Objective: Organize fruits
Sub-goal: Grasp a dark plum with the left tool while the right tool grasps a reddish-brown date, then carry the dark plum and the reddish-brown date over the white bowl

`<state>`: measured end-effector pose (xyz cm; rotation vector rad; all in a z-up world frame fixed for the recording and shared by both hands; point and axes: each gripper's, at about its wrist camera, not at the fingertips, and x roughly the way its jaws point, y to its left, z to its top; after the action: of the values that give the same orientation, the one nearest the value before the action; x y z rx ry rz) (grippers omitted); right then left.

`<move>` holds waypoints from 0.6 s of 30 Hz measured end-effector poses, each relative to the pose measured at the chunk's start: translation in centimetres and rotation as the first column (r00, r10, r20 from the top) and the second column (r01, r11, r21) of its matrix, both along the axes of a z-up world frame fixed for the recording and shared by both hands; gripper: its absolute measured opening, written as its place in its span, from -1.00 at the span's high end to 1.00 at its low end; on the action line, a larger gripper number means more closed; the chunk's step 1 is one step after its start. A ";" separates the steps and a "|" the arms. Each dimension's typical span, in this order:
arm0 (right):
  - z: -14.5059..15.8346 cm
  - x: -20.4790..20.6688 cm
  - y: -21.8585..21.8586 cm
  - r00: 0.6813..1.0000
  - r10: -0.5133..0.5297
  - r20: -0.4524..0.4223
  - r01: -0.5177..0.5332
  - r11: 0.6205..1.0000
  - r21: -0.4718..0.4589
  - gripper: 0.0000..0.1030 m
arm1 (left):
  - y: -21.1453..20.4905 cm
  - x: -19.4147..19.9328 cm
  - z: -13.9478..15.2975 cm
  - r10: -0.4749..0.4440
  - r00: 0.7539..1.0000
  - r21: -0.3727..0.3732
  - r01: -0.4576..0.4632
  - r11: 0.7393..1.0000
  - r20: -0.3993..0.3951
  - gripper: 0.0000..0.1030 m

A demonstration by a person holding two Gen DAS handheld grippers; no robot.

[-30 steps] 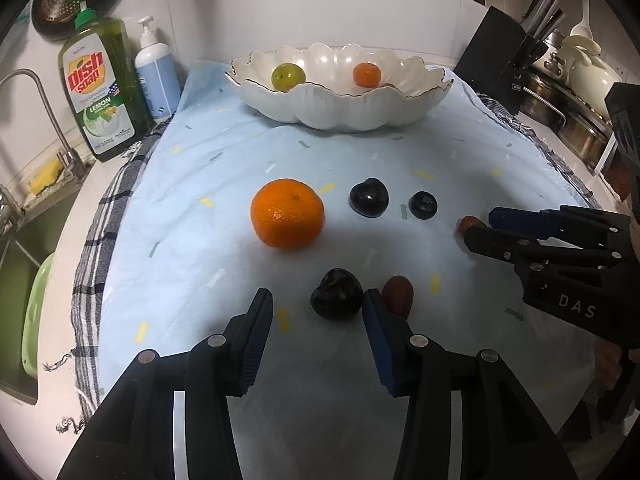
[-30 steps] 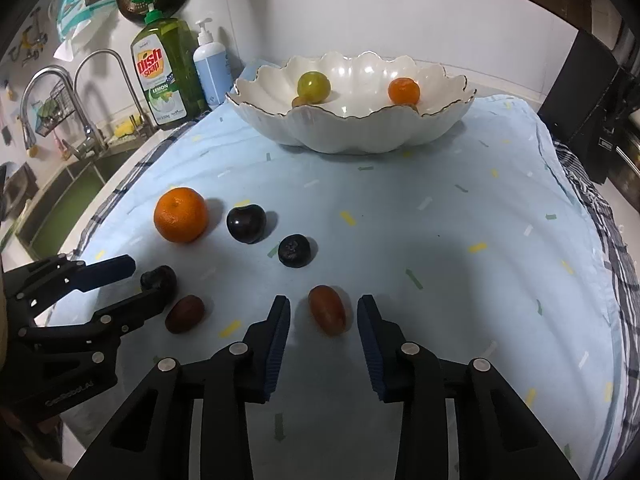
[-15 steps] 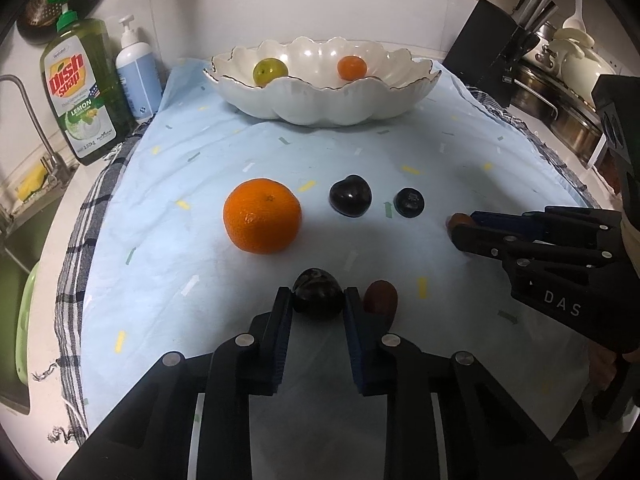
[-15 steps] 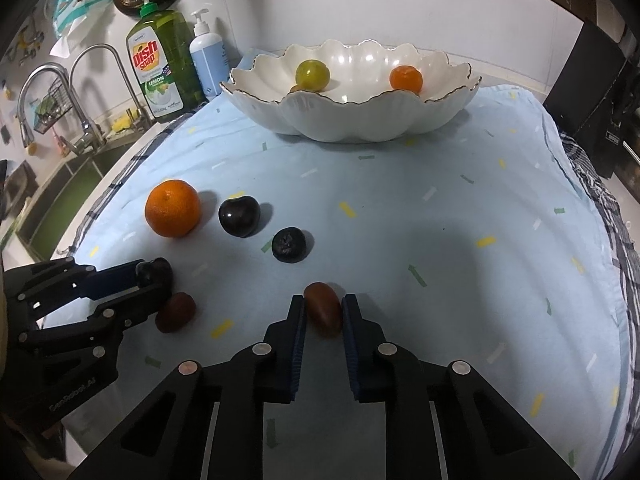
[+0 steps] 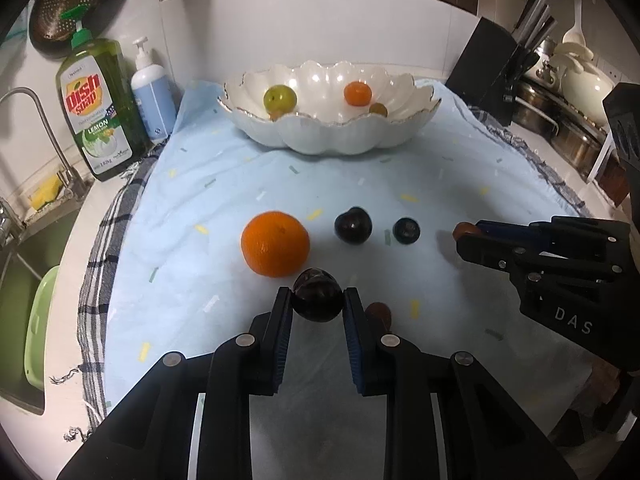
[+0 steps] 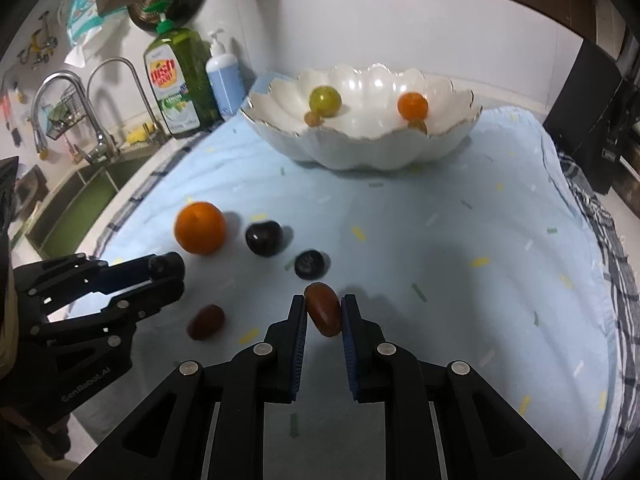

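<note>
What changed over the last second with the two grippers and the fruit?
Both grippers went from open to closed. The left gripper took hold of the dark plum; the right gripper took the reddish-brown fruit. Both look raised off the cloth. The orange, two other dark fruits and the bowl stayed put.

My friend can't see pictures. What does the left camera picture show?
The left gripper pinches a dark plum above a blue cloth. An orange and two dark fruits lie nearby, with a white bowl behind.
</note>
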<state>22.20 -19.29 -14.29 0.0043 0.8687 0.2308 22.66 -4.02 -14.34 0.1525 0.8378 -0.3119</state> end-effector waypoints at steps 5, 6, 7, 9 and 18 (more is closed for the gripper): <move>1.4 -0.4 0.2 0.999 0.005 0.041 -0.006 1.000 0.010 0.64 | 0.1 -0.3 1.4 0.006 1.000 -0.022 -0.006 1.000 0.027 0.50; 1.7 -0.5 0.2 0.999 0.006 0.051 -0.006 1.000 0.012 0.64 | 0.1 -0.3 1.6 0.006 0.999 -0.024 -0.005 1.000 0.032 0.50; 2.0 -0.6 0.2 0.998 0.006 0.058 -0.007 1.000 0.013 0.64 | 0.1 -0.4 1.9 0.007 0.999 -0.028 -0.006 1.000 0.039 0.50; 2.6 -0.7 0.2 0.997 0.006 0.076 -0.007 1.000 0.015 0.64 | 0.2 -0.3 2.6 0.009 0.999 -0.034 -0.007 0.999 0.053 0.50; 5.6 -0.7 -0.1 0.986 -0.009 0.165 0.004 1.000 0.031 0.64 | 0.0 0.0 5.4 0.017 0.990 -0.037 -0.012 0.999 0.140 0.50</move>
<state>21.49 -19.40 -8.71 0.0165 0.6997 0.2353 22.68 -3.99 -8.95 0.1332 0.6928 -0.2990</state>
